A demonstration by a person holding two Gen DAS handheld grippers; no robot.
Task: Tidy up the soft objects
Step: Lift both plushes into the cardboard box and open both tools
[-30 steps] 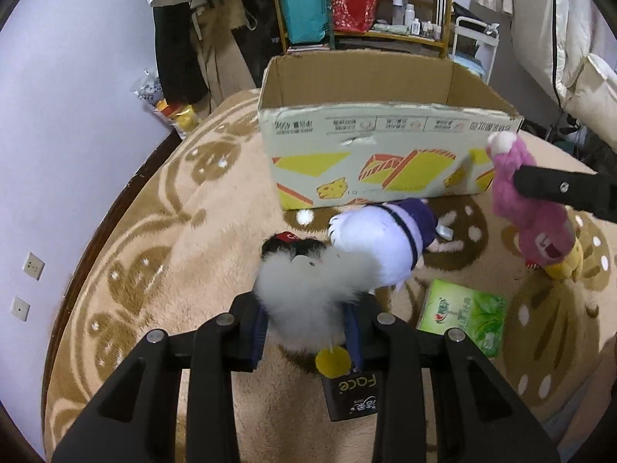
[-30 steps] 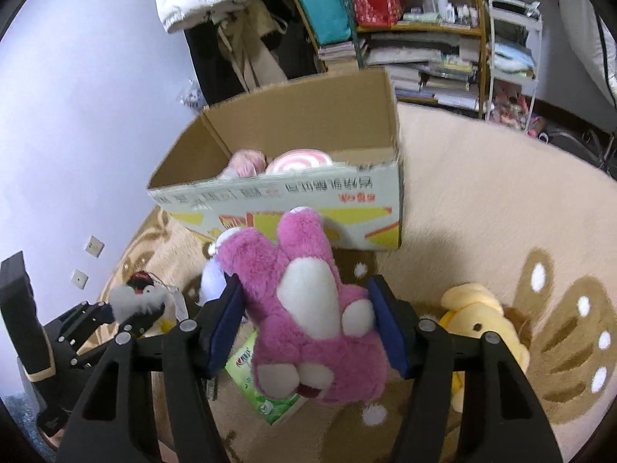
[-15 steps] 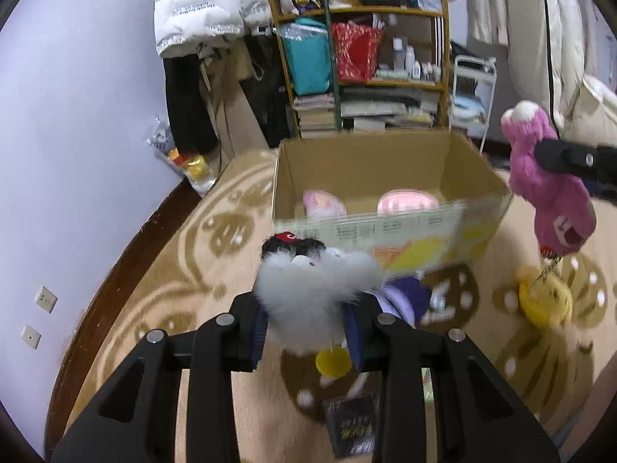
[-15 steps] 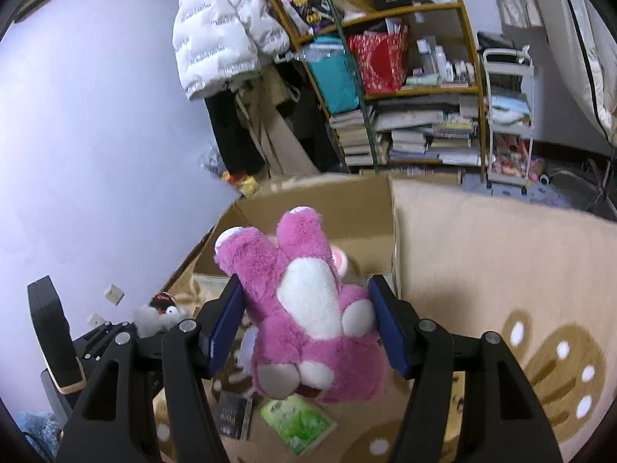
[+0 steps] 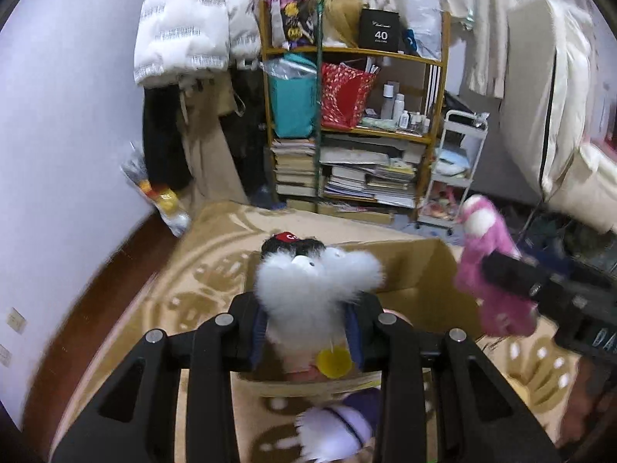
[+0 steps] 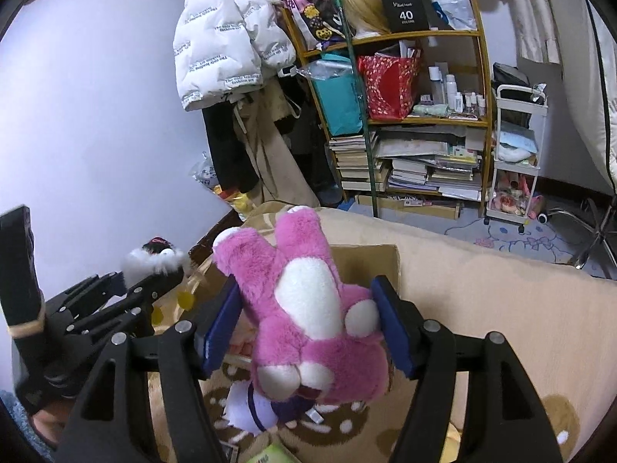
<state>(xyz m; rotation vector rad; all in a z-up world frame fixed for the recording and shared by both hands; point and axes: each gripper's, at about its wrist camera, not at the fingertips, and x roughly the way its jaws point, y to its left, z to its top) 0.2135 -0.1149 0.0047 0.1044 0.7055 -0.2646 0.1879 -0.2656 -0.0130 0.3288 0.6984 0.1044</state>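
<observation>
My left gripper (image 5: 308, 328) is shut on a white fluffy plush with a black top and red cap (image 5: 312, 285), held high over the open cardboard box (image 5: 416, 266). My right gripper (image 6: 308, 328) is shut on a pink plush bear (image 6: 304, 308), also raised above the box (image 6: 366, 262). The pink bear shows at the right of the left wrist view (image 5: 489, 270), and the white plush at the left of the right wrist view (image 6: 154, 262). A white and purple plush (image 5: 339, 428) lies on the beige rug (image 6: 501, 297) in front of the box.
A wooden shelf (image 5: 358, 123) with books, bags and bottles stands behind the box. A white rolling cart (image 6: 516, 154) is to its right. Coats hang at the left (image 6: 223, 46). A green packet (image 6: 270, 457) lies on the rug below.
Both grippers have risen with their plush toys from near the rug to above the box. The views now look over the box toward the shelf.
</observation>
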